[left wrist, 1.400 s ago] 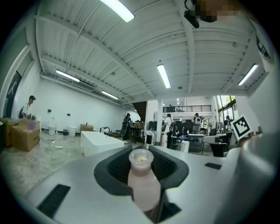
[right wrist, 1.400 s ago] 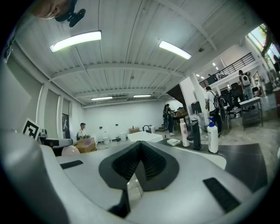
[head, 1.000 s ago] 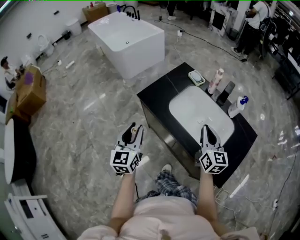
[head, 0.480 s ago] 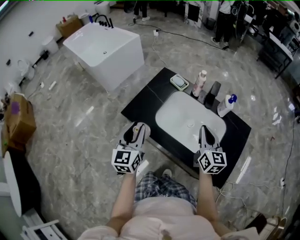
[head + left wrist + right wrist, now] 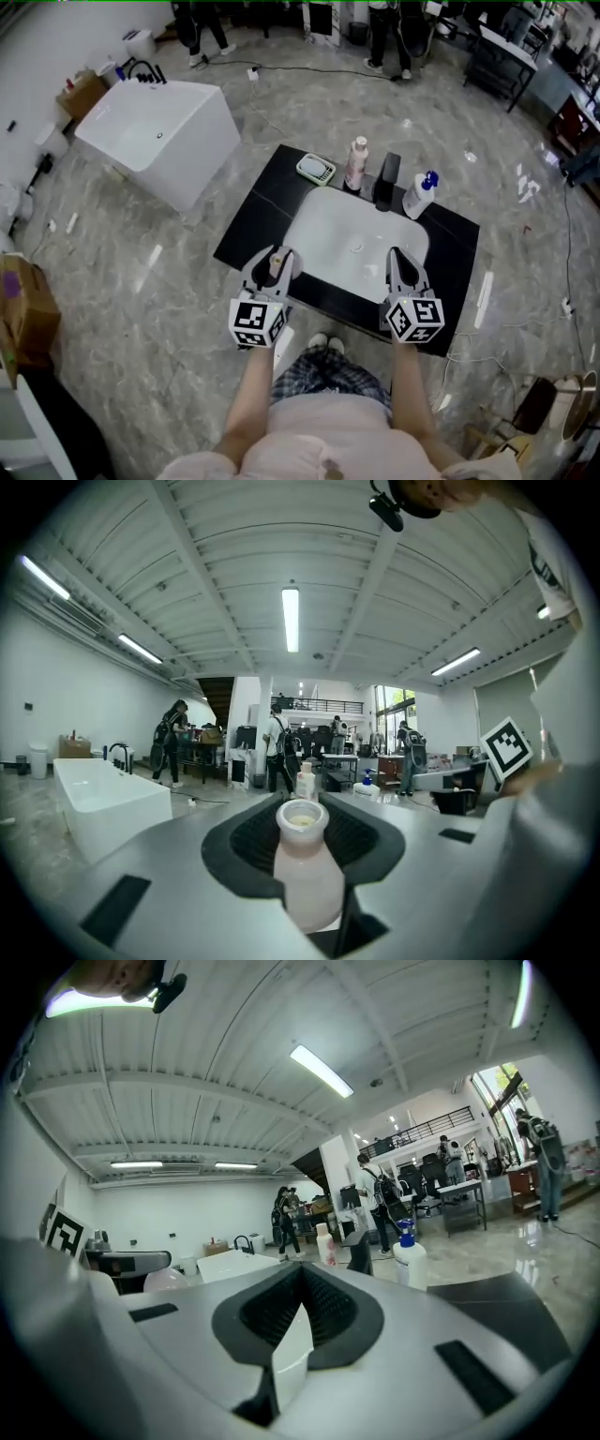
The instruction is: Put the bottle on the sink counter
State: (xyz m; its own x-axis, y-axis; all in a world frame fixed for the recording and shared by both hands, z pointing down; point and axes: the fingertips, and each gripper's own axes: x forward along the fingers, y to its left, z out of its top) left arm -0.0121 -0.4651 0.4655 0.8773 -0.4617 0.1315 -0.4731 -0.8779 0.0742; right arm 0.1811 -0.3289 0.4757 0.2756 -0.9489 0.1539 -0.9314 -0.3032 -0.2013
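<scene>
A small pale pink bottle (image 5: 305, 878) with an open mouth stands upright between the jaws of my left gripper (image 5: 303, 810), which is shut on its body. In the head view the left gripper (image 5: 273, 257) hovers over the front left edge of the black sink counter (image 5: 251, 221), the bottle (image 5: 276, 266) just showing between its fingers. My right gripper (image 5: 397, 259) hangs over the front right rim of the white basin (image 5: 349, 234). In the right gripper view its jaws (image 5: 300, 1274) meet at the tips with nothing held.
Along the counter's far edge stand a green soap dish (image 5: 316, 169), a pink-white bottle (image 5: 356, 163), a black tap (image 5: 386, 180) and a blue-topped pump bottle (image 5: 420, 195). A white bathtub (image 5: 157, 133) sits to the left on the marble floor. People stand at the back.
The sink counter has swung from the right to straight ahead and come nearer. The left gripper, earlier over bare floor, is now at the counter's front edge, the bottle still in it.
</scene>
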